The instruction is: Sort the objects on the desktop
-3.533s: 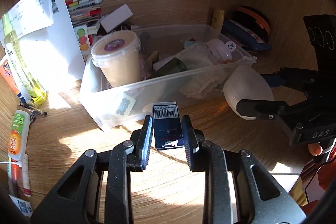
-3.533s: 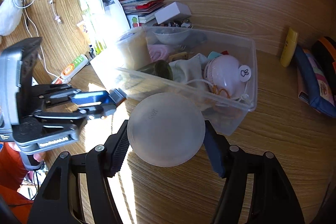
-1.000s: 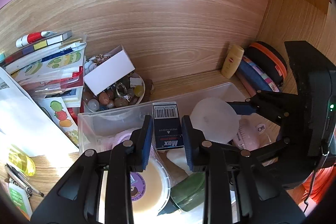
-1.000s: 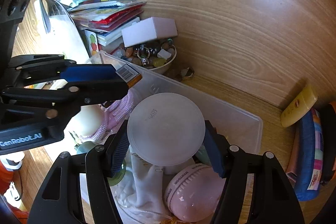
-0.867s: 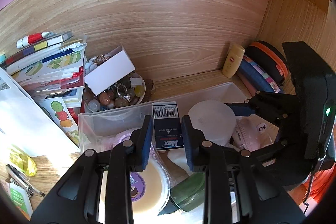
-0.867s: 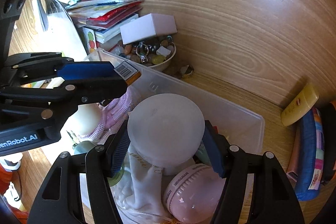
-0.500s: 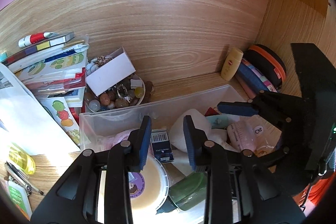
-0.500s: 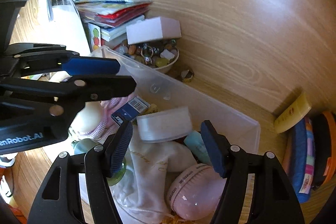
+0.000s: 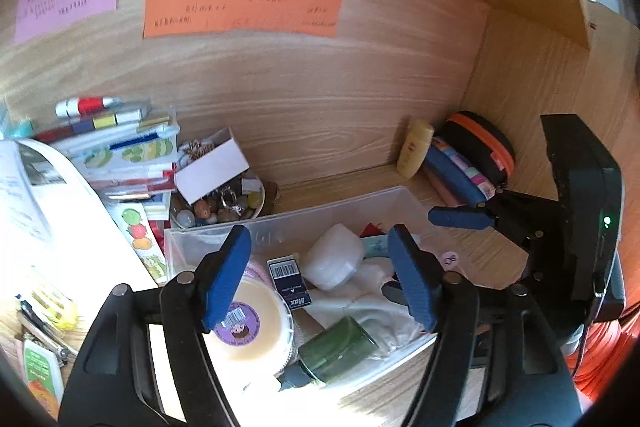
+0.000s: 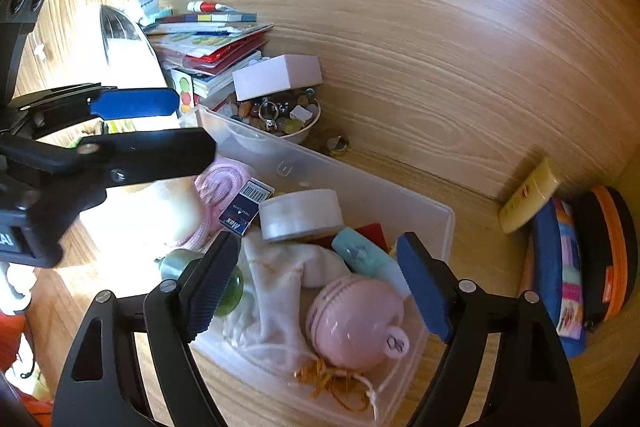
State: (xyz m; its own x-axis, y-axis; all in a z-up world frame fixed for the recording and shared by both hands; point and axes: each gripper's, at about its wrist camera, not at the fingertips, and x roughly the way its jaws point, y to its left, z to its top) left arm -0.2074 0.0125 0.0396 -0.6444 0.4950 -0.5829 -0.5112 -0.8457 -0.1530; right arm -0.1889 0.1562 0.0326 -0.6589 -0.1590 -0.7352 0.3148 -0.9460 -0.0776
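A clear plastic bin stands on the wooden desk. In it lie a small dark blue staple box and a frosted white round jar, beside a cream tub, a green jar, a white cloth pouch and a pink ball-shaped case. My left gripper is open and empty above the bin. My right gripper is open and empty above the bin too.
A bowl of beads under a white box sits behind the bin. Books and papers are stacked at left. A yellow bottle and pencil cases lie at the right wall. Sticky notes hang on the back panel.
Both grippers carried their objects over the bin and opened. The staple box and the white jar dropped into the bin. Both grippers have since pulled up and back.
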